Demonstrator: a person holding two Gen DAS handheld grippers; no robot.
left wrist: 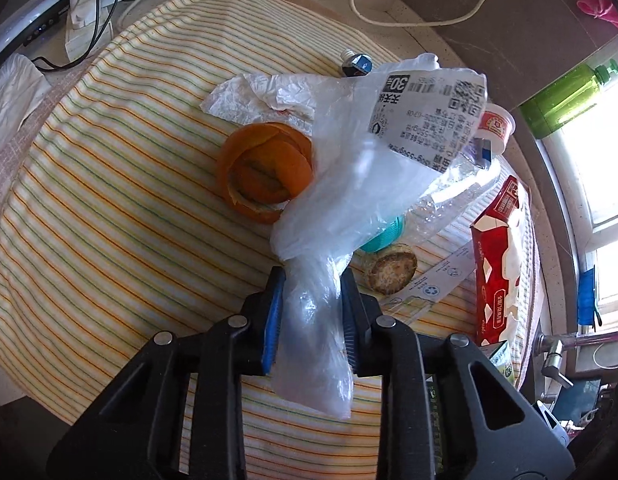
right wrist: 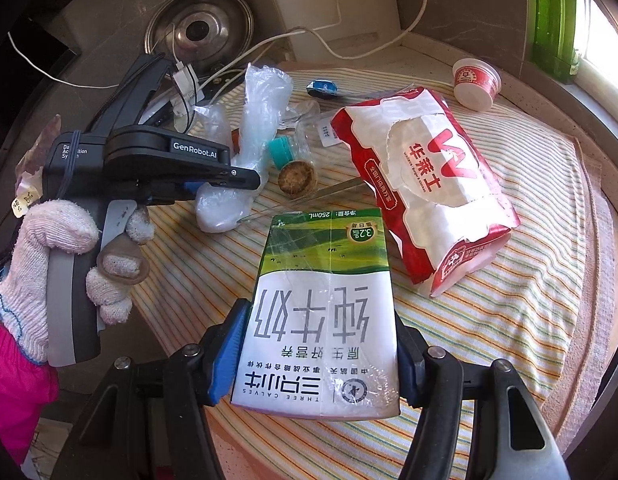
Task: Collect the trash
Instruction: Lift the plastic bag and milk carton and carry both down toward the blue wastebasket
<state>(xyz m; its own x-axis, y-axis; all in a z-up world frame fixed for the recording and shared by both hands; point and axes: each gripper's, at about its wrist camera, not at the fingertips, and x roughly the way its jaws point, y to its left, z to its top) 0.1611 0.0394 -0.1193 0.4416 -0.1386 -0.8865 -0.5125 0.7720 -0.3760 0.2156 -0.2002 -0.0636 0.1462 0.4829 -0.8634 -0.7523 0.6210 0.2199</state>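
Comparing views: only the left wrist camera caught the orange peel (left wrist: pixel 265 172) on the striped cloth (left wrist: pixel 109 200); only the right one showed the gloved hand (right wrist: pixel 69 264) gripping the left tool's handle. Left gripper (left wrist: pixel 311 280) was clamped on a clear plastic bag (left wrist: pixel 349 184), crumpled, with a printed label, lifted just above the cloth. Right gripper (right wrist: pixel 321 344) squeezed a green-and-white milk carton (right wrist: pixel 325 320), angled down over the cloth near a torn red paper bag (right wrist: pixel 429 184).
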